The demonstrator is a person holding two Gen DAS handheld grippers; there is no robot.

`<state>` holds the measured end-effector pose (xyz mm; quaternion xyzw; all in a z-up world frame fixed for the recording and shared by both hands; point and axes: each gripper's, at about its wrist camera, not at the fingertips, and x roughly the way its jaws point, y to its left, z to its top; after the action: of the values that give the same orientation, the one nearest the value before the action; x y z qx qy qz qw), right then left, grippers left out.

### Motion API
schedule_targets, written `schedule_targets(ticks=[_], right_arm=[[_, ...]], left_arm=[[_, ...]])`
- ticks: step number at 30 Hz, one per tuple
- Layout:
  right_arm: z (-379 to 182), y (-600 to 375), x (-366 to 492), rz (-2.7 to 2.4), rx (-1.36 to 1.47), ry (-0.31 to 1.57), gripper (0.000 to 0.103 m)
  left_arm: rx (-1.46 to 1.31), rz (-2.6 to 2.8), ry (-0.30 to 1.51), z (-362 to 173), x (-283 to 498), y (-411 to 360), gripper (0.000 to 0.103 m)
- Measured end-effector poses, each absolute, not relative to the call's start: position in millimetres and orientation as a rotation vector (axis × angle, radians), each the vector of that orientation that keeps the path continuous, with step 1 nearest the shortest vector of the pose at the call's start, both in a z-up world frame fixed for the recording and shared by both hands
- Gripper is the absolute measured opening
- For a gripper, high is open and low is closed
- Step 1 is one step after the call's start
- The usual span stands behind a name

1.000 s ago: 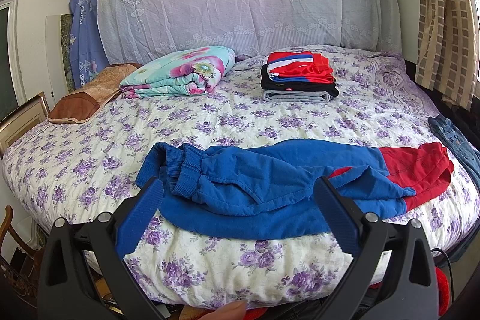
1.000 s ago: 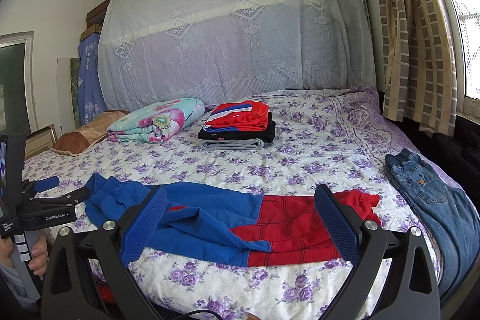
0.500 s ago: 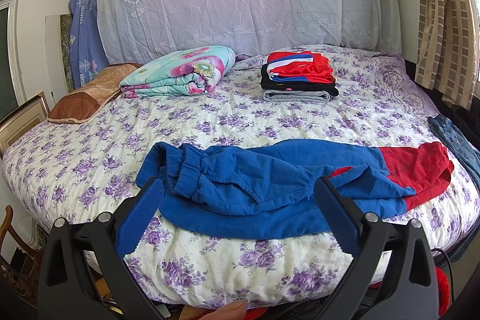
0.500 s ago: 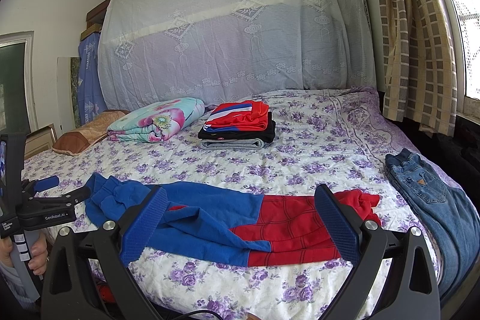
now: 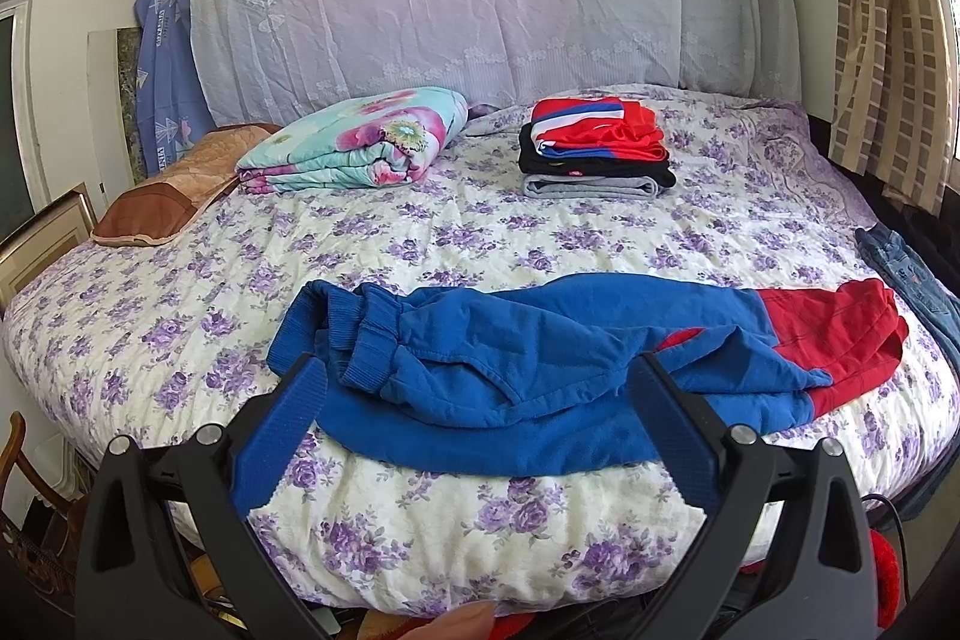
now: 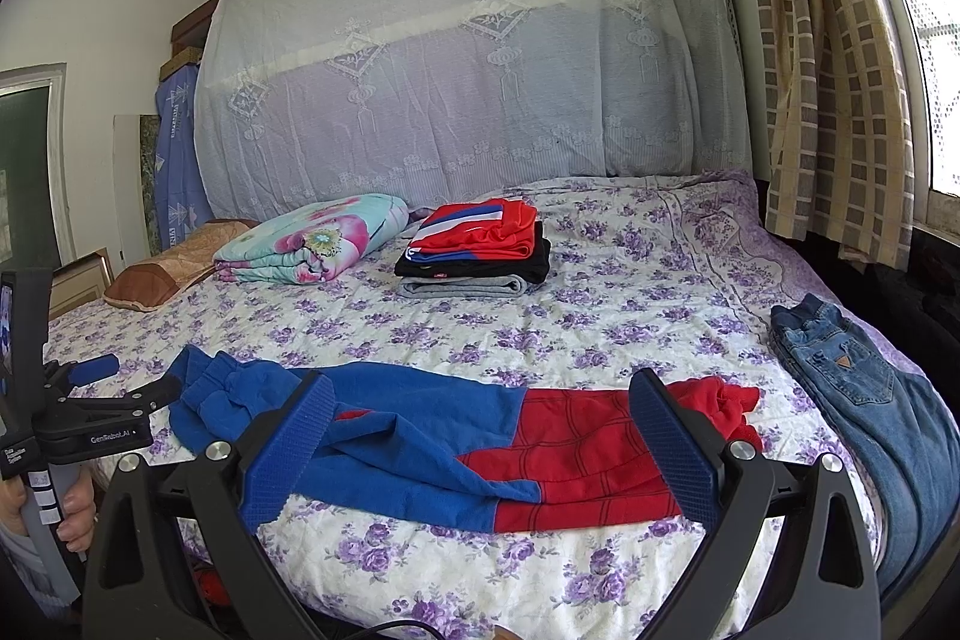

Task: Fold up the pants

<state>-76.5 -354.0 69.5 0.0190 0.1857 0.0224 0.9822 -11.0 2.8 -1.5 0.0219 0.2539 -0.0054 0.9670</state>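
Blue and red pants (image 5: 540, 370) lie crumpled across the near edge of the bed, waistband to the left, red cuffs to the right; they also show in the right wrist view (image 6: 480, 436). My left gripper (image 5: 474, 430) is open and empty, held just in front of the blue waist part. My right gripper (image 6: 480, 448) is open and empty, held in front of the red leg part. The left gripper (image 6: 114, 388) also shows at the left of the right wrist view, off the pants' waistband.
A stack of folded clothes (image 5: 594, 154) and a folded floral blanket (image 5: 360, 148) sit at the back of the floral bedspread (image 5: 420, 244). A brown pillow (image 5: 174, 196) lies at the left. Blue jeans (image 6: 858, 388) lie at the bed's right edge. Curtains (image 6: 828, 70) hang at the right.
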Motion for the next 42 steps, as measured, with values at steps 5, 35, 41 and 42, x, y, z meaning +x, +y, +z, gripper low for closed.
schedule_targets(ticks=[5, 35, 41, 42], right_arm=[[48, -368, -52, 0.028, 0.08, 0.44, 0.099], [-71, -521, 37, 0.149, 0.838, 0.675, 0.069], [-71, -503, 53, 0.204, 0.787, 0.643, 0.008], [-69, -500, 54, 0.2, 0.76, 0.638, 0.008]], left_arm=[[0.035, -0.008, 0.551, -14, 2, 6, 0.098], [-0.345, -0.132, 0.8, -55, 94, 86, 0.098], [-0.451, -0.2, 0.872, -62, 100, 100, 0.098], [-0.476, -0.21, 0.874, -63, 100, 104, 0.098]])
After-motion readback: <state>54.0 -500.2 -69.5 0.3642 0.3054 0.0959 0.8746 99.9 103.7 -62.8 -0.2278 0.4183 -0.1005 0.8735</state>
